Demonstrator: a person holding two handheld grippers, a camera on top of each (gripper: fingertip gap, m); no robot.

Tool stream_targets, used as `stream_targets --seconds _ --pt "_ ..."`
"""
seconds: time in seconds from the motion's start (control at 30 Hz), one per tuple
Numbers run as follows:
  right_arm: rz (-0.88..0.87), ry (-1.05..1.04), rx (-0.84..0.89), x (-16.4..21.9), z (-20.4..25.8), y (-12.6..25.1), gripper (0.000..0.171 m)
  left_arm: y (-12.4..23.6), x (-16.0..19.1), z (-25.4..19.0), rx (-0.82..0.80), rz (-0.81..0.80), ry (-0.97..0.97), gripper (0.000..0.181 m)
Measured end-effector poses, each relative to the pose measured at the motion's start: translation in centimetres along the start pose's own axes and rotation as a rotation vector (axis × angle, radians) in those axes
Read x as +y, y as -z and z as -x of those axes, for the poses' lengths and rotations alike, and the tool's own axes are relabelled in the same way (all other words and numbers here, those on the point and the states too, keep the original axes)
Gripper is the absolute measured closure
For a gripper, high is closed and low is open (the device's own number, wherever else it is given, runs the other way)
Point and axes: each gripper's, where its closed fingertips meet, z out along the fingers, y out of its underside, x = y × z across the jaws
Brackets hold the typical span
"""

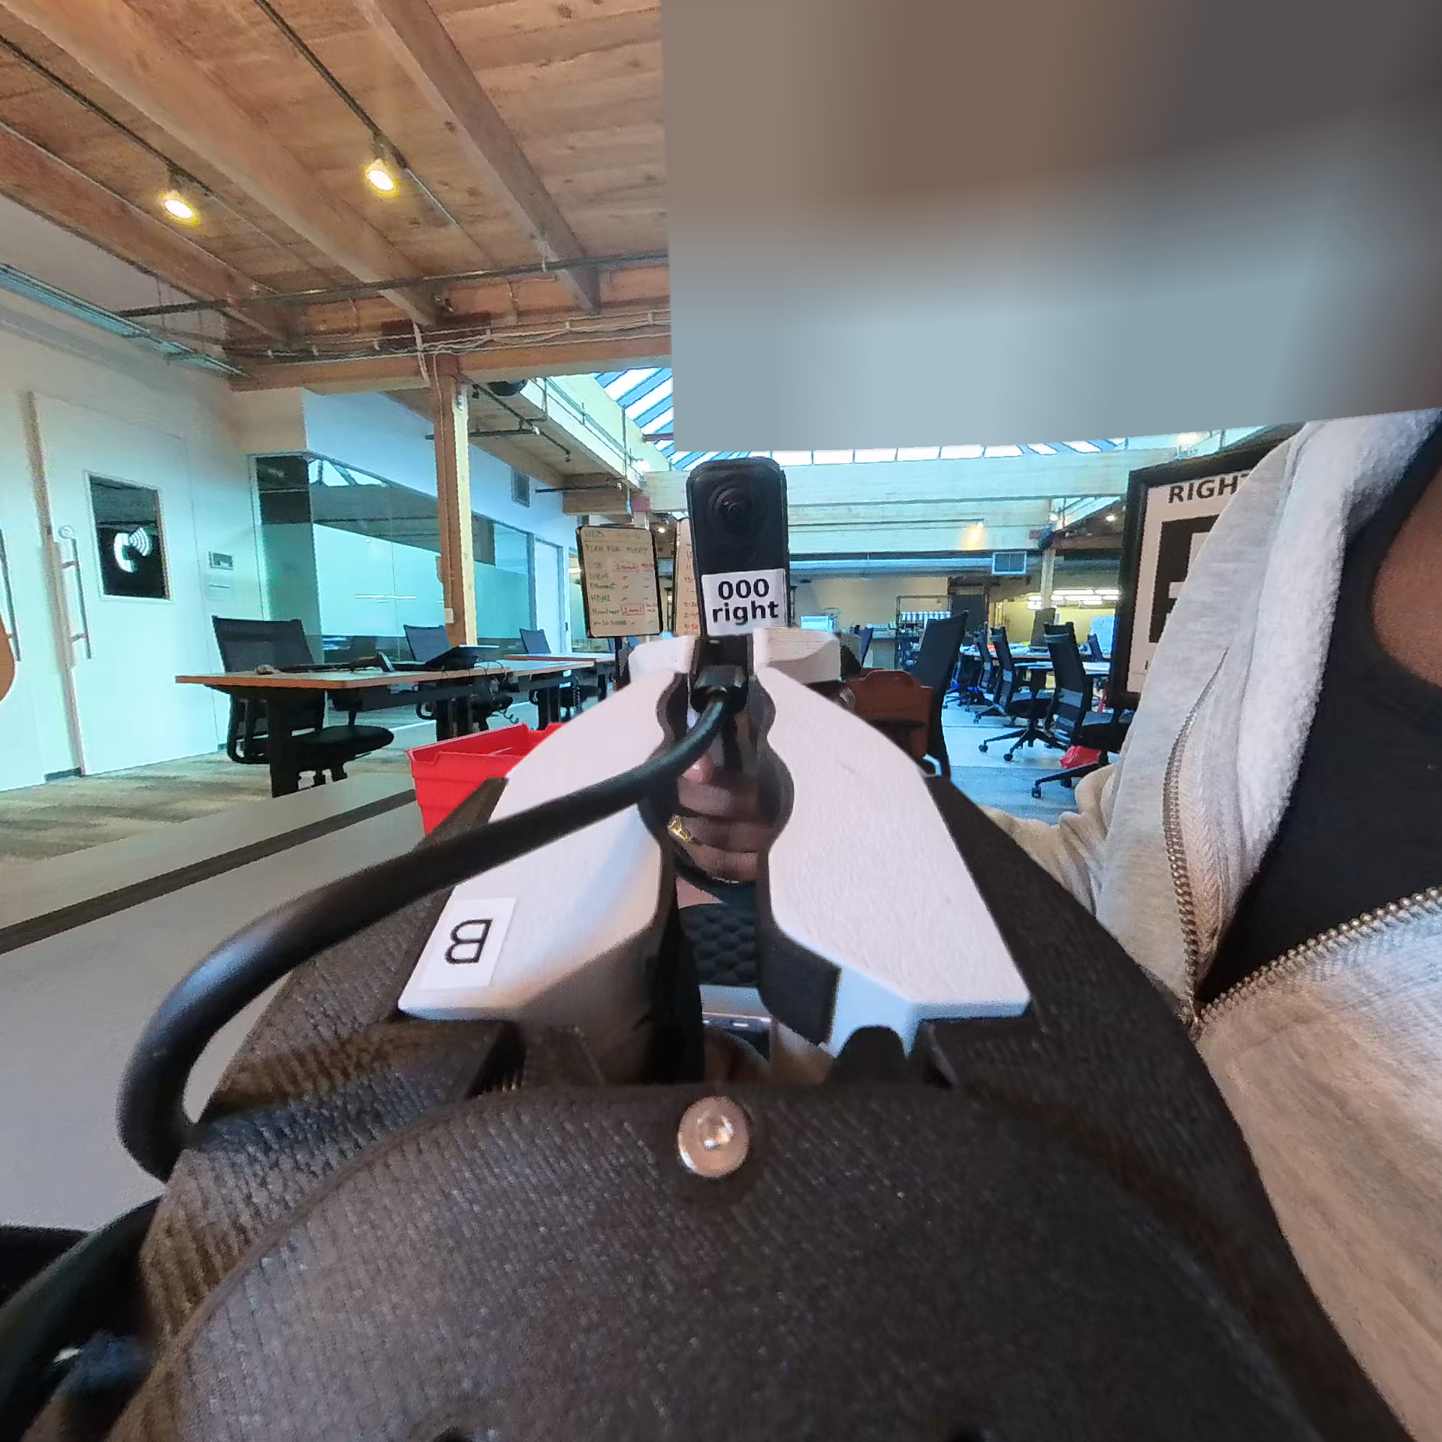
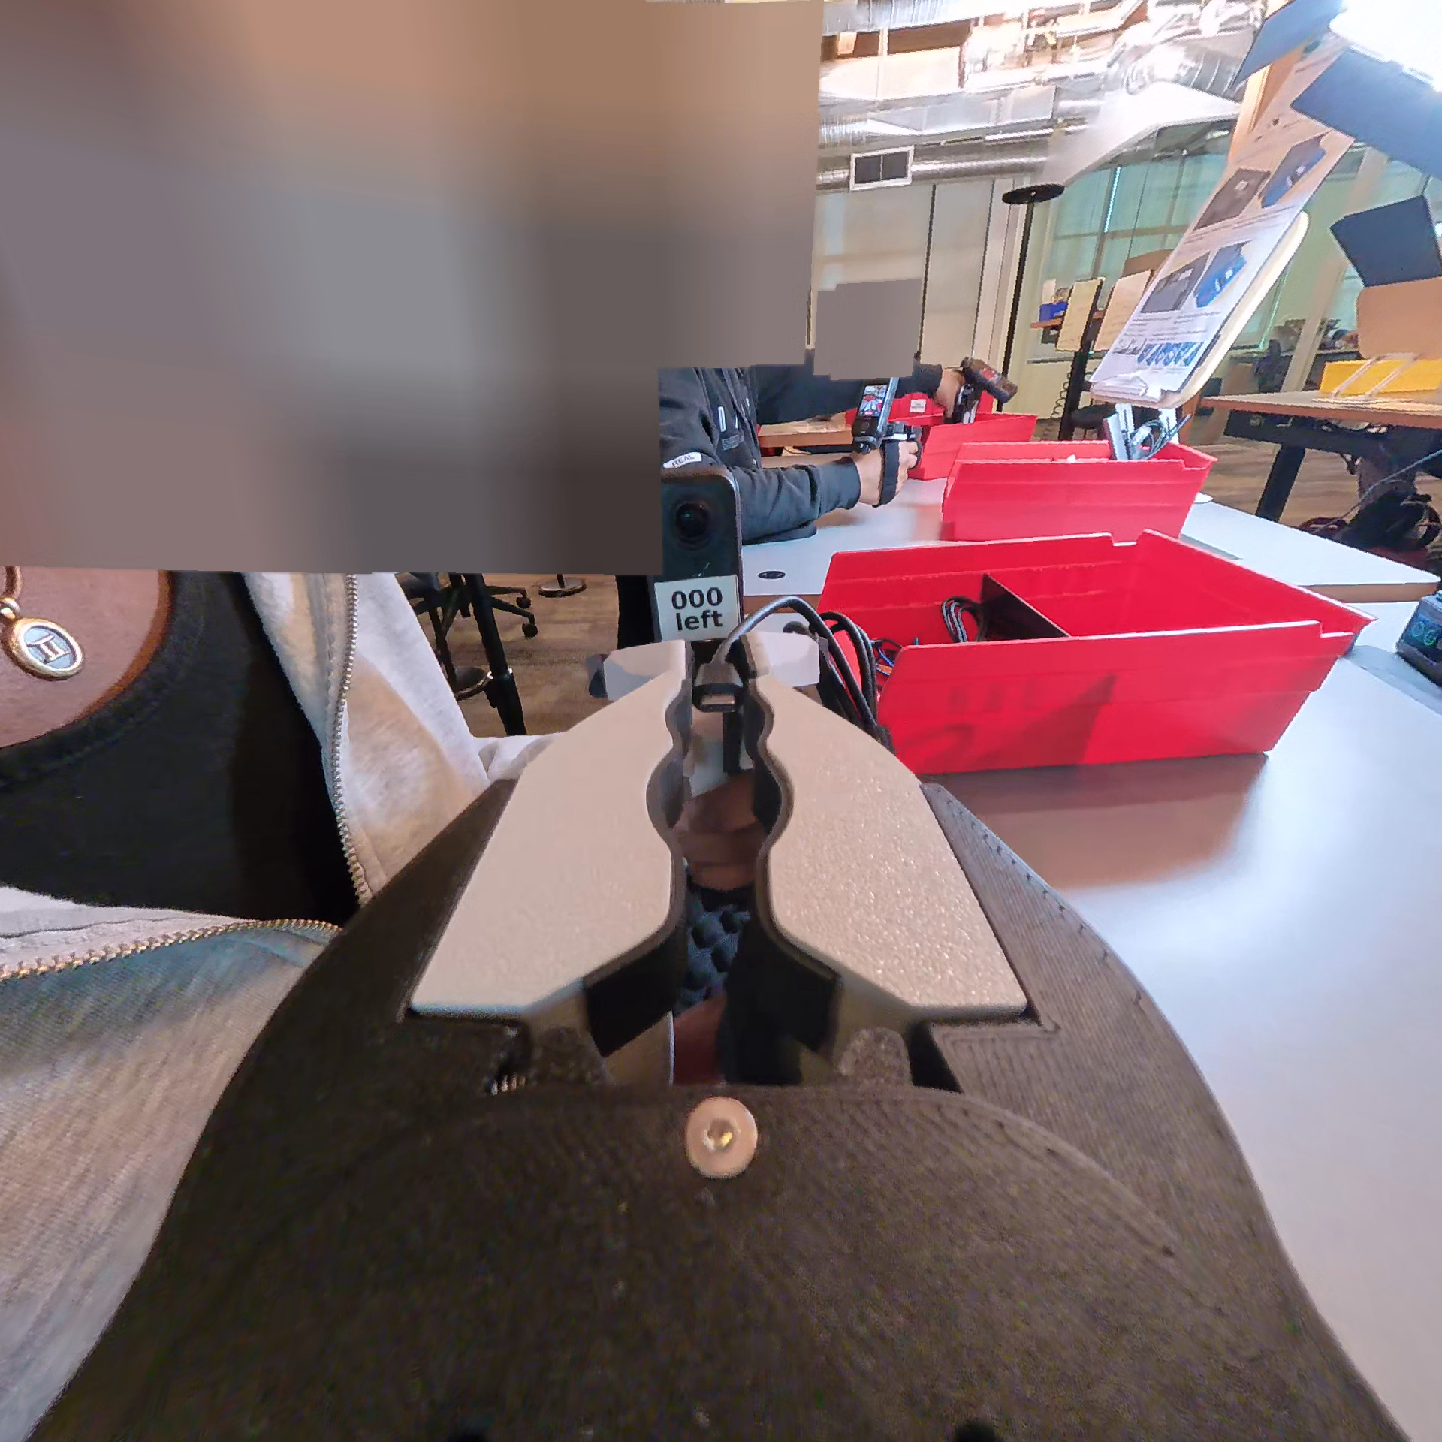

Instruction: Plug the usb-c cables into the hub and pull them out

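Left wrist view: left gripper (image 1: 714,687) fingers pinch black cable (image 1: 437,850); right gripper (image 2: 714,694) fingers clamp its plug (image 2: 714,690). Tip-to-tip misalignment could bend the plug.

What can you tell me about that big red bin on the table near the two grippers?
The red bin looks like glossy plastic: an open-topped, rectangular box standing upright on the grey table. A dark divider splits it into compartments. Black cables lie in the near-left compartment and spill over its left end. More red bins stand behind it. No gripper touches it.
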Motion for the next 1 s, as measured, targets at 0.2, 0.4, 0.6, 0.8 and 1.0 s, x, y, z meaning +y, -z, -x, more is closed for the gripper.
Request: stream_targets --seconds 0.2,0.4,0.6,0.8,1.0 --pt "0.024 -0.002 -0.012 0.3 0.1 0.0 0.159 0.0 0.6 -0.3 0.015 0.055 -0.015 0.166" --pt "0.036 -0.009 -0.019 0.5 0.1 0.1 0.159 0.1 0.7 -0.2 0.015 0.057 -0.012 0.167" --pt "0.038 -0.077 -0.003 0.6 -0.4 0.4 0.159 -0.1 1.0 0.2 -0.02 0.059 -0.02 0.168" --pt "0.181 -0.426 0.191 3.2 -2.8 5.3 0.129 0.2 2.2 1.3 -0.1 0.09 -0.064 0.168" --pt "0.446 -0.826 0.488 11.3 -2.1 12.7 0.115 0.1 3.8 1.1 -0.088 0.115 -0.077 0.168"
